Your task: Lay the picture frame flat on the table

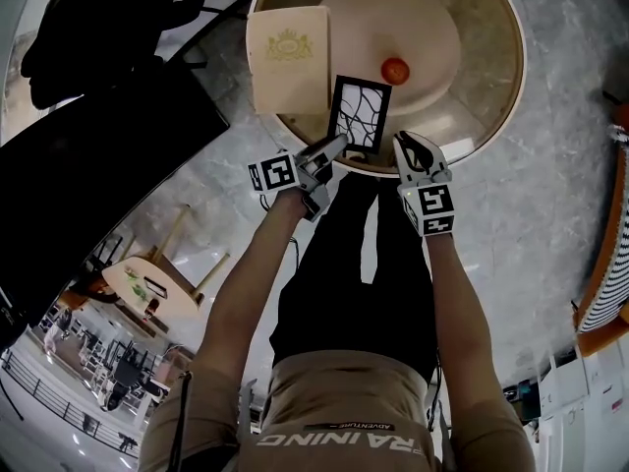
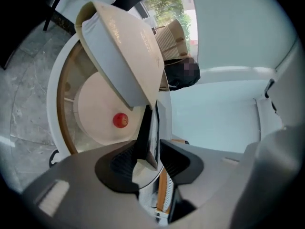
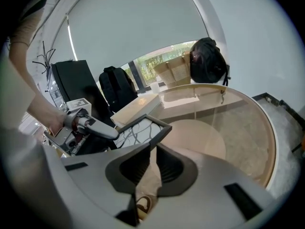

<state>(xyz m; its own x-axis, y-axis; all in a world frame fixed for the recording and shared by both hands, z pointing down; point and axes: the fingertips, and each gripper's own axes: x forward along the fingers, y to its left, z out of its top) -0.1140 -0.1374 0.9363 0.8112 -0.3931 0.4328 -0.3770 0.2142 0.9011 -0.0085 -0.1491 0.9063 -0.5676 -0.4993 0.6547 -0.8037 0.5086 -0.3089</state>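
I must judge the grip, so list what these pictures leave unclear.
- Whether the right claw pinches the picture frame: right gripper view, its corner just meets the tips.
- Whether the frame rests on the table: head view, seen from above.
- What the red ball is: too small, every view.

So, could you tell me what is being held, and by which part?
The picture frame: the right gripper pinches its near corner; the left gripper straddles its left edge, pressure unclear.
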